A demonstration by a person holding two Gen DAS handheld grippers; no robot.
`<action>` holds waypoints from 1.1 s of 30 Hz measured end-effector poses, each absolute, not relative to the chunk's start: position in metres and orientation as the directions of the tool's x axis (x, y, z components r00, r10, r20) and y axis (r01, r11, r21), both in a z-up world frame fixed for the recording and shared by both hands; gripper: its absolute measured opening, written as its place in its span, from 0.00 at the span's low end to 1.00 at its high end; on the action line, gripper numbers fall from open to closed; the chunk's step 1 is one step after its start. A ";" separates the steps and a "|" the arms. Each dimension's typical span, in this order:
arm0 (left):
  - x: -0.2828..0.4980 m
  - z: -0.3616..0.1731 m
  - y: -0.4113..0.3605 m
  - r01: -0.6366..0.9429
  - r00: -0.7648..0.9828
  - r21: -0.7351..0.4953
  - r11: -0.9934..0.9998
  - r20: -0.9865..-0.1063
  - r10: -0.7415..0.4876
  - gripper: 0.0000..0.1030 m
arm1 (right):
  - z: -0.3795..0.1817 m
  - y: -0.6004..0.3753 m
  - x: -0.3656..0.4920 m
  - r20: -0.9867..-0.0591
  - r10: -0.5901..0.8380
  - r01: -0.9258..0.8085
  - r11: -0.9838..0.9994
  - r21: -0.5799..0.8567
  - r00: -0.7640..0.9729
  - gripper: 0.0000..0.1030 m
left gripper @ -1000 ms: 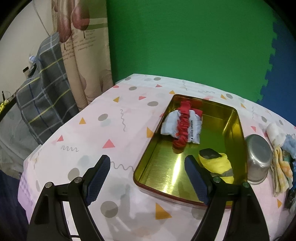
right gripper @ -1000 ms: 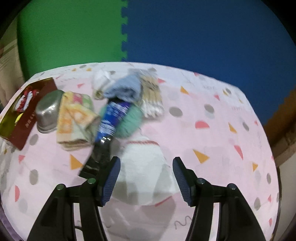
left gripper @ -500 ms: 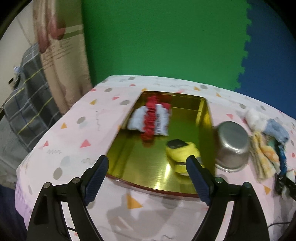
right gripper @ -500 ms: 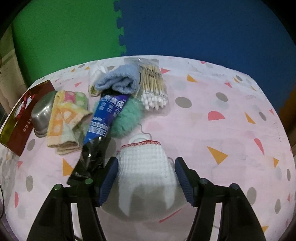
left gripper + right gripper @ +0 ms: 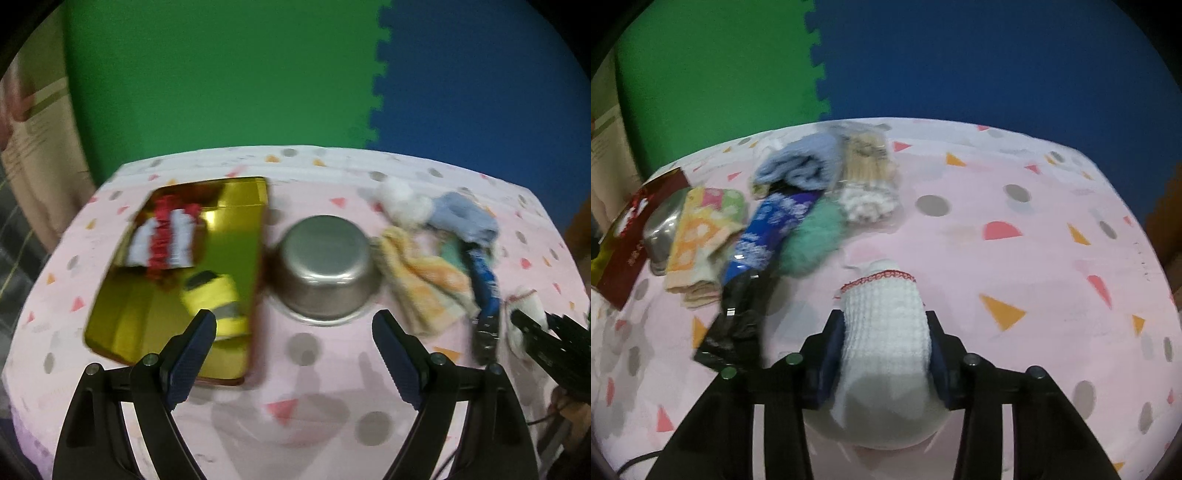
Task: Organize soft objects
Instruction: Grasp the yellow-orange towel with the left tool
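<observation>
1. The table, under a pink cloth printed with dots and triangles, fills the lower part of both views, with green and blue foam mats as the wall behind it.
2. The gold tray lies at the left of the left wrist view. In it are a red-and-white ruffled cloth at the far end and a yellow rolled cloth nearer the camera.
3. The steel bowl stands upside down just beside the tray's right wall.
4. The left gripper points steeply down at the table, its jaws wide apart with nothing between them. The bowl sits just beyond the gap, and the tray's near corner is by the left finger.
5. The right gripper also tilts down toward the cloth. Its jaws are closing, and the white knitted cloth sits between them, both pads pressing its sides. The cloth's red-trimmed end juts past the fingertips, and its bulk bulges back toward the camera.
6. A pile lies left of and beyond that gripper: an orange patterned towel, a blue tube with a black end, a green fluffy cloth, a light-blue rolled towel and a bag of cotton swabs.
</observation>
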State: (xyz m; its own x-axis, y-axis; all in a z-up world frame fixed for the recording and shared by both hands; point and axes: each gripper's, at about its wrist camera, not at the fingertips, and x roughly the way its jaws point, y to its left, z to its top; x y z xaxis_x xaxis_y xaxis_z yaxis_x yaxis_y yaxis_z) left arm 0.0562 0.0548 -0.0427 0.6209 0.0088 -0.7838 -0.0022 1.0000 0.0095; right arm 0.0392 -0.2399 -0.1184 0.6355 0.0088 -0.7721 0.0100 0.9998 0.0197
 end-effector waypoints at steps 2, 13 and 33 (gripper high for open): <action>0.061 -0.042 0.043 0.027 0.608 -0.013 1.000 -0.794 -0.027 0.82 | -0.119 -0.250 0.040 -0.770 -0.006 0.033 0.999 0.020 0.638 0.41; 0.093 -0.047 -0.002 0.047 0.502 -0.172 0.984 -0.848 -0.172 0.82 | -0.125 -0.275 0.038 -0.754 0.010 0.079 0.994 0.081 0.657 0.42; 0.136 -0.107 -0.046 -0.048 0.338 -0.240 0.970 -0.917 -0.210 0.49 | -0.127 -0.281 0.040 -0.745 0.035 0.071 0.992 0.109 0.666 0.43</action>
